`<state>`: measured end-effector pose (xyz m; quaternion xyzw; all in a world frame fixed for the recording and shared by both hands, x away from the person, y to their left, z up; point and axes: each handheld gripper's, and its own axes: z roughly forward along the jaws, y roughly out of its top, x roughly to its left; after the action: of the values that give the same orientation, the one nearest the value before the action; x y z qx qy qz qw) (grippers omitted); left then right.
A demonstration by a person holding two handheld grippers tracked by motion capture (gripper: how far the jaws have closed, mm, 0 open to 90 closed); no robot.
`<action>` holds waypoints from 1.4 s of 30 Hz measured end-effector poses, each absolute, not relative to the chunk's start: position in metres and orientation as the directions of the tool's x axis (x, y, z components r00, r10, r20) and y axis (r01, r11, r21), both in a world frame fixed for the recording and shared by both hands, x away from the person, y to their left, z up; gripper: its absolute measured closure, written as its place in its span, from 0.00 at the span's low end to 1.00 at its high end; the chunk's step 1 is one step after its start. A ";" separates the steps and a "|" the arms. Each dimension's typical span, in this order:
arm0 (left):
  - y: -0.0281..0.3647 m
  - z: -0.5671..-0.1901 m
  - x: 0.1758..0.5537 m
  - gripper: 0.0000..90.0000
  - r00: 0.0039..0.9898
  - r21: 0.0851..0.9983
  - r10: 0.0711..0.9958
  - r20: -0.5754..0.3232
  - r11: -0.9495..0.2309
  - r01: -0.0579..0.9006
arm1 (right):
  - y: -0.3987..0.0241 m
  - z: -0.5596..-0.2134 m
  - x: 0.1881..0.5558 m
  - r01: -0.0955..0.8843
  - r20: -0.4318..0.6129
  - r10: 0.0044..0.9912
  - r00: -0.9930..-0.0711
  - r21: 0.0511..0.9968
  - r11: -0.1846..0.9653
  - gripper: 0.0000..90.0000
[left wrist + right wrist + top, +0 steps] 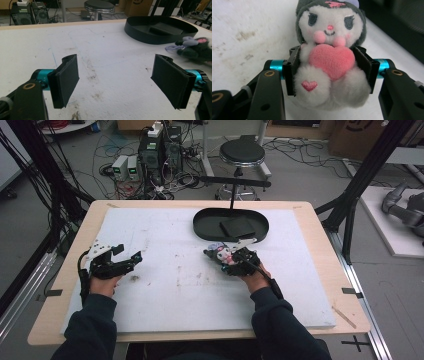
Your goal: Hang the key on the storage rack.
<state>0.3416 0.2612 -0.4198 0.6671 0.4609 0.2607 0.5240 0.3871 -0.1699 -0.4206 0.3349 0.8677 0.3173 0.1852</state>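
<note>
right gripper (329,72) fingers squeeze the plush toy (329,50) between them; left gripper (120,80) gapes, holding nothing.

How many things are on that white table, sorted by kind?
Plush toys: 1, the plush toy, held in the right tongs
Black trays: 1, the black tray
Hand-held tongs: 2, counting the left tongs, open
Total: 4
</note>
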 end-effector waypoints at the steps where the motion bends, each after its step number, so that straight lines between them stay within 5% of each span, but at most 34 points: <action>1: 0.261 -0.420 0.342 0.24 0.441 0.940 0.887 -0.135 -0.026 0.339 | -0.176 -0.414 0.386 0.442 -0.092 0.693 -0.715 0.708 0.550 0.51; 23: 0.262 -0.420 0.342 0.24 0.441 0.942 0.886 -0.141 -0.017 0.336 | -0.271 -0.296 0.434 0.421 -0.126 0.827 -0.548 0.813 0.402 0.51; 42: 0.262 -0.420 0.343 0.24 0.443 0.941 0.885 -0.144 -0.016 0.339 | -0.280 -0.277 0.482 0.449 -0.123 0.907 -0.402 0.837 0.313 0.51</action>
<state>0.3428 0.2623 -0.4202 0.6644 0.4605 0.2581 0.5291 0.4819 -0.2802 -0.2775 0.4522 0.7496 0.3730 0.3073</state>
